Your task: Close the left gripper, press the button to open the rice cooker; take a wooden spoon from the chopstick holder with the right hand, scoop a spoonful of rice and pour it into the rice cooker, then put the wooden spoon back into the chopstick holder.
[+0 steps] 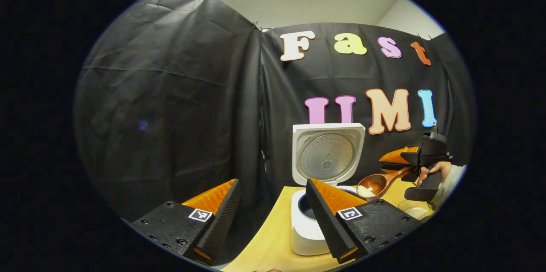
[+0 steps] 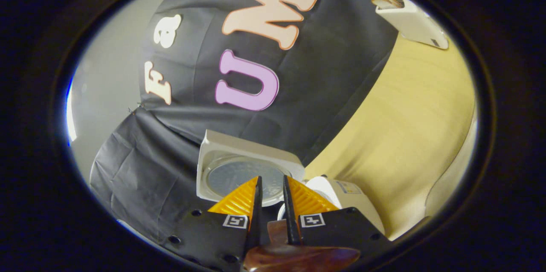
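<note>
The white rice cooker (image 1: pixel 303 229) stands on the wooden table (image 1: pixel 273 242) with its lid (image 1: pixel 327 152) swung up and the inner pot showing. My left gripper (image 1: pixel 271 181) is open and empty, low in front of the cooker, its right finger covering part of the pot. The right gripper (image 1: pixel 405 157), held by a hand (image 1: pixel 435 172), is shut on the handle of a wooden spoon (image 1: pixel 377 183). The spoon's bowl holds a little white rice and hovers beside the cooker's right rim. In the right gripper view my right gripper (image 2: pixel 271 178) clamps the spoon handle (image 2: pixel 294 257), pointing at the open lid (image 2: pixel 239 174).
A white chopstick holder (image 2: pixel 411 20) with a wooden utensil in it stands at the far end of the table (image 2: pixel 418 114). A clear bowl (image 1: pixel 413 210) sits on the table below the right gripper. Black cloth walls close the booth behind and to the left.
</note>
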Available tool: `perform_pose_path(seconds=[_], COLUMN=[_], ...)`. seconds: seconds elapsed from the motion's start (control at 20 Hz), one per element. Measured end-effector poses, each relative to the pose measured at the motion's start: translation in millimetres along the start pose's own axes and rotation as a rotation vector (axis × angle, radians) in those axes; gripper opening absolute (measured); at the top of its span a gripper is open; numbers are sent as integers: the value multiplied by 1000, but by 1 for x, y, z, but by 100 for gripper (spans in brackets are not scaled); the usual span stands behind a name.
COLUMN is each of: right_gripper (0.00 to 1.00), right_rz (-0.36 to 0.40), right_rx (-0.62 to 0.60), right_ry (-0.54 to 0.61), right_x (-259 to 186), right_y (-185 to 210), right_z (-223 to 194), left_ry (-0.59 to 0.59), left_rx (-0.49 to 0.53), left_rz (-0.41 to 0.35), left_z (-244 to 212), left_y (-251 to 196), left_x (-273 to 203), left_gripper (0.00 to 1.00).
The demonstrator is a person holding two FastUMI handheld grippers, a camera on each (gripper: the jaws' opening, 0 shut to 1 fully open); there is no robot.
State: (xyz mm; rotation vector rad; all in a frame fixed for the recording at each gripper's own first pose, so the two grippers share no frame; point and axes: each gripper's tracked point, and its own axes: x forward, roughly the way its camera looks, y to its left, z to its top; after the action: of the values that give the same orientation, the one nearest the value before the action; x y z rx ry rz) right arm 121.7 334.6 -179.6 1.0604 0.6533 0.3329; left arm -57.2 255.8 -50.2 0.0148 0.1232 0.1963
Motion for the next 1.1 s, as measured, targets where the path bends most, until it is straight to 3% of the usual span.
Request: perform_pose_path(seconds=[0.35,0.8,0.95,1.1], right_gripper=[32,28,30,28], right_rz=[-32,-60,-46,-24], right_rx=[-255,-791,-982,-1188], right_ry=[95,120,112,78], right_x=[46,59,53,48], right_y=[16,26,36,45], right_z=[-64,-91,-98,-102], left_ry=[14,10,6,4], left_rx=[-13,-36,-39,-39], left_rz=[63,92,93,90], left_z=[-9,-13,-12,-11], left_y=[33,44,45,41], left_x=[-8,-9,-9,-5], left_gripper=[90,94,87,87])
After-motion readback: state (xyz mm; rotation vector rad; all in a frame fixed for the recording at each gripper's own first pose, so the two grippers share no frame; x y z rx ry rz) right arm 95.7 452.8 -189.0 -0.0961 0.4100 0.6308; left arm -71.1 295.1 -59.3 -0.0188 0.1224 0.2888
